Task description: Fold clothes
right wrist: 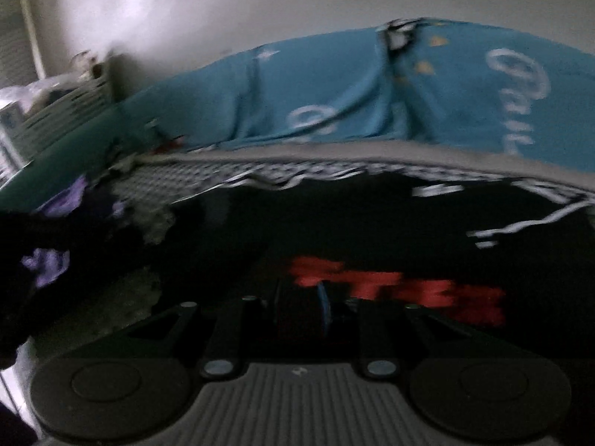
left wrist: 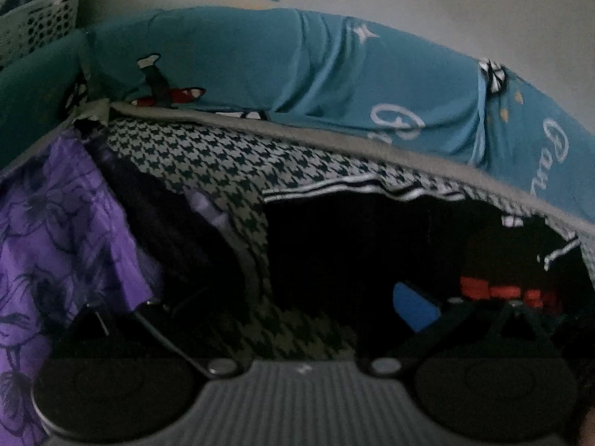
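Observation:
A black garment (left wrist: 372,245) with red print and white stripes lies on a houndstooth cloth (left wrist: 208,156). My left gripper (left wrist: 282,308) stands open and wide over both. Its blue-padded right finger (left wrist: 412,308) rests low over the black garment. A purple floral cloth (left wrist: 55,223) drapes over its left finger and hides that fingertip. In the blurred right wrist view, my right gripper (right wrist: 305,308) has its fingers close together, with dark fabric of the black garment (right wrist: 372,230) pinched between them near the red print (right wrist: 401,290).
A teal bed sheet (left wrist: 297,74) with white script lies beyond the clothes, and is also in the right wrist view (right wrist: 334,85). A pale perforated basket (left wrist: 37,22) stands at the far left by a white wall. More purple cloth (right wrist: 48,264) lies to the left.

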Tool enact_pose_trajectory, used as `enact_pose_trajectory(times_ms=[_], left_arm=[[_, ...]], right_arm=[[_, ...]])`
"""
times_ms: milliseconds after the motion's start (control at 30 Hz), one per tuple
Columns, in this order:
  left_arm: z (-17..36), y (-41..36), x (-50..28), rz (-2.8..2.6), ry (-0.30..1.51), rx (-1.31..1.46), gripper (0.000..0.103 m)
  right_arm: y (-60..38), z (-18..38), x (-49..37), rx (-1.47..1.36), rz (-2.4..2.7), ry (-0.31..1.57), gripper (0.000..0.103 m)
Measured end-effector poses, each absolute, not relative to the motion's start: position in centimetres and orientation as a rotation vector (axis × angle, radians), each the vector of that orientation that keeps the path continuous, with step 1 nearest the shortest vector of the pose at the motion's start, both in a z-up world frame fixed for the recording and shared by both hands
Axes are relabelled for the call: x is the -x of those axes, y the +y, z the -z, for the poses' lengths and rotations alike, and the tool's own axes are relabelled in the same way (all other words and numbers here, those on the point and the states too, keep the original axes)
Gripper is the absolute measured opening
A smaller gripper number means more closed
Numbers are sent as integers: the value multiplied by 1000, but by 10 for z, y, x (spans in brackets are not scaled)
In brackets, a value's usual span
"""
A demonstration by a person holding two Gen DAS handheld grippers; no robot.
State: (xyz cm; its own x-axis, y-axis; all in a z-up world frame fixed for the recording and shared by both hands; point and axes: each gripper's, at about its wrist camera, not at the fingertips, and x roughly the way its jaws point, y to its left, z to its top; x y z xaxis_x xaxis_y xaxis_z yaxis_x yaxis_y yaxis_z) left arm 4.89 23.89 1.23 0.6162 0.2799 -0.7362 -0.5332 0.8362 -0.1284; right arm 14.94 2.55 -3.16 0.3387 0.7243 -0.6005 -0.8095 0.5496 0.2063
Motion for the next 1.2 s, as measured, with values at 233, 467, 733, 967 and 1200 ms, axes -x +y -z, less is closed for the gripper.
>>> enact_pose_trajectory(times_ms=[233,467,733,967,1200], left_arm=[[-17,256,-46,-495,768,423,103],[-21,274,-42,-504,765,489,103],[-25,290,-35,-527,746,537,103],[-25,292,-33,-522,749,537,103],[-24,291,-33,-521,748,533,103]], right_arm=[[71,40,-113,182,-1118,686,26],[99,42,-81,282,-1189,582,31],[139,50,-56,393,-1209,453,33],[171,62,-39,554,-1212,334,38],[193,76,-44,637,-1171,319,37]])
